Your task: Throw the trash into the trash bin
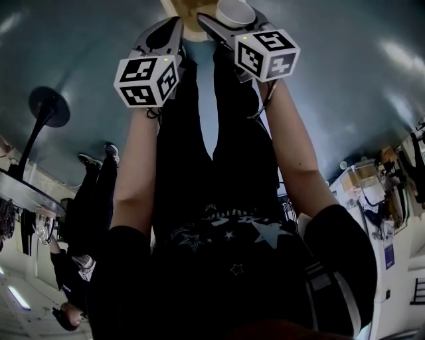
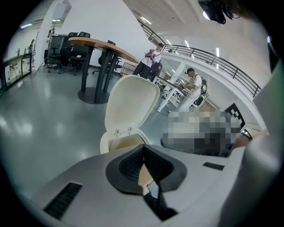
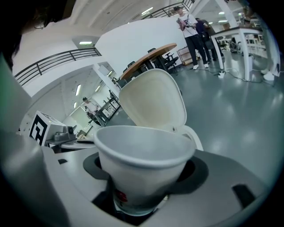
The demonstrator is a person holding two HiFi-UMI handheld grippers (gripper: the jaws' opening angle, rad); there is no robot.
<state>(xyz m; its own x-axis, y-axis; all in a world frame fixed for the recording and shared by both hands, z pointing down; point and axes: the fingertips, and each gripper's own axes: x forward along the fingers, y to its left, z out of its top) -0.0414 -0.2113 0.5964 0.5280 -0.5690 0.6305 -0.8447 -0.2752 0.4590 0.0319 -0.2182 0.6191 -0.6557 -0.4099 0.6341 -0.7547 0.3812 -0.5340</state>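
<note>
A cream trash bin [image 2: 116,142] stands on the grey floor just ahead of both grippers, its lid [image 3: 153,99] tipped up and open. In the head view only a tan sliver of the bin [image 1: 189,16] shows at the top edge. My right gripper [image 3: 142,177] is shut on a white paper cup [image 3: 144,155] with a red mark low on its side, held upright just before the bin's rim. The cup's top [image 1: 234,12] shows beside the right gripper [image 1: 226,23]. My left gripper [image 2: 143,153] has its dark pads together with nothing in them, close in front of the bin; it hangs beside the right one [image 1: 166,33].
A round wood-topped table [image 2: 102,44] on a dark pedestal and black office chairs [image 2: 66,42] stand beyond the bin. People stand by white tables [image 2: 151,62] [image 3: 191,26]. Another person [image 1: 93,199] stands at my left, near a black pedestal base [image 1: 48,106].
</note>
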